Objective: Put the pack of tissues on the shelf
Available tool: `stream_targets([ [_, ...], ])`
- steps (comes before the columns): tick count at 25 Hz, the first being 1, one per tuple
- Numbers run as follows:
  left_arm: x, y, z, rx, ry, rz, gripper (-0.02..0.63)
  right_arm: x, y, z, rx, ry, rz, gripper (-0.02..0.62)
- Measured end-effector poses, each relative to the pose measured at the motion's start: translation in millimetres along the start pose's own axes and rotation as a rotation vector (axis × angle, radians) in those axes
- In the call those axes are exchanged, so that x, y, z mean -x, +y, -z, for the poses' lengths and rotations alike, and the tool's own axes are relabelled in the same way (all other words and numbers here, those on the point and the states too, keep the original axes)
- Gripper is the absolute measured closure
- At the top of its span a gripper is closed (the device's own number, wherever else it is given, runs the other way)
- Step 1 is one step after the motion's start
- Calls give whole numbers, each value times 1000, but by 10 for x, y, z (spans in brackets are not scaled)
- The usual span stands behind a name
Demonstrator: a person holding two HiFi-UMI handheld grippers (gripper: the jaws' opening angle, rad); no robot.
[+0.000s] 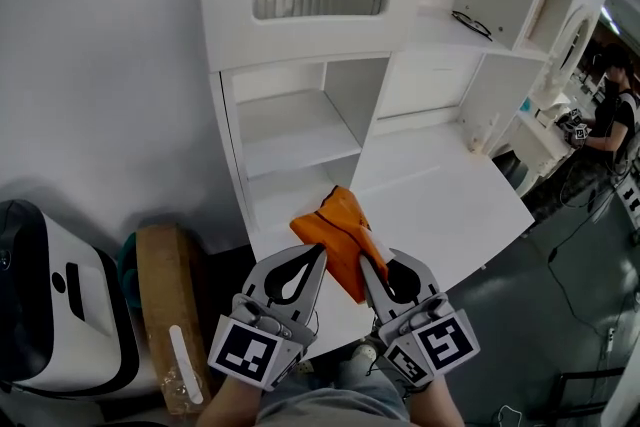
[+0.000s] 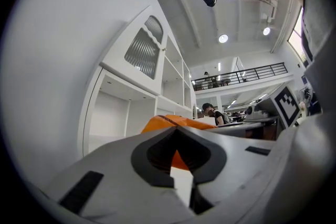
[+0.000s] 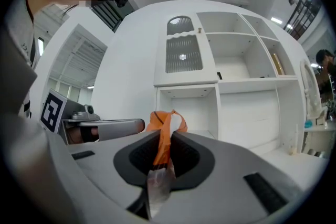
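The pack of tissues [image 1: 338,220] is orange and hangs in the air in front of the white shelf unit [image 1: 295,130]. My right gripper [image 1: 367,262] is shut on its lower right edge. In the right gripper view the orange wrapper [image 3: 160,120] and a strip of clear film run between the jaws of the right gripper [image 3: 164,134]. My left gripper [image 1: 320,253] is beside the pack's left edge, its tips together and nothing between them. In the left gripper view the pack [image 2: 168,122] shows just past the left gripper [image 2: 176,131].
A white desk top [image 1: 440,195] juts out to the right of the open shelves. Glasses [image 1: 470,23] lie on a higher shelf. A white machine [image 1: 50,305] and a wooden board [image 1: 165,305] stand at the lower left. A person [image 1: 605,125] works at the far right.
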State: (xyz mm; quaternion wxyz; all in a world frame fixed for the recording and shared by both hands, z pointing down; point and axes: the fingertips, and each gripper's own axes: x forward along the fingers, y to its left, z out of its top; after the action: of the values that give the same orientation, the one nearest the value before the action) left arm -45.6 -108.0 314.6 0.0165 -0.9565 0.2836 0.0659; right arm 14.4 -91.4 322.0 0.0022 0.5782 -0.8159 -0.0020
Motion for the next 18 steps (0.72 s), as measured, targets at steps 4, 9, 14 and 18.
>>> stream_targets([
  [4,-59,-41,20,1,-17,2,575,52,-77,39,-2,3,4,546],
  [9,-119,-89,53,-11,-3,-20,575,57,-175,60,-11,-4,-16,546],
  [14,-193,-65,32,-25,2,-59,575,-14,-246,18,-11,-16,-56,546],
  [18,-183,4,61,-29,1,-95,575,-97,-225,59,-14,-17,-95,546],
])
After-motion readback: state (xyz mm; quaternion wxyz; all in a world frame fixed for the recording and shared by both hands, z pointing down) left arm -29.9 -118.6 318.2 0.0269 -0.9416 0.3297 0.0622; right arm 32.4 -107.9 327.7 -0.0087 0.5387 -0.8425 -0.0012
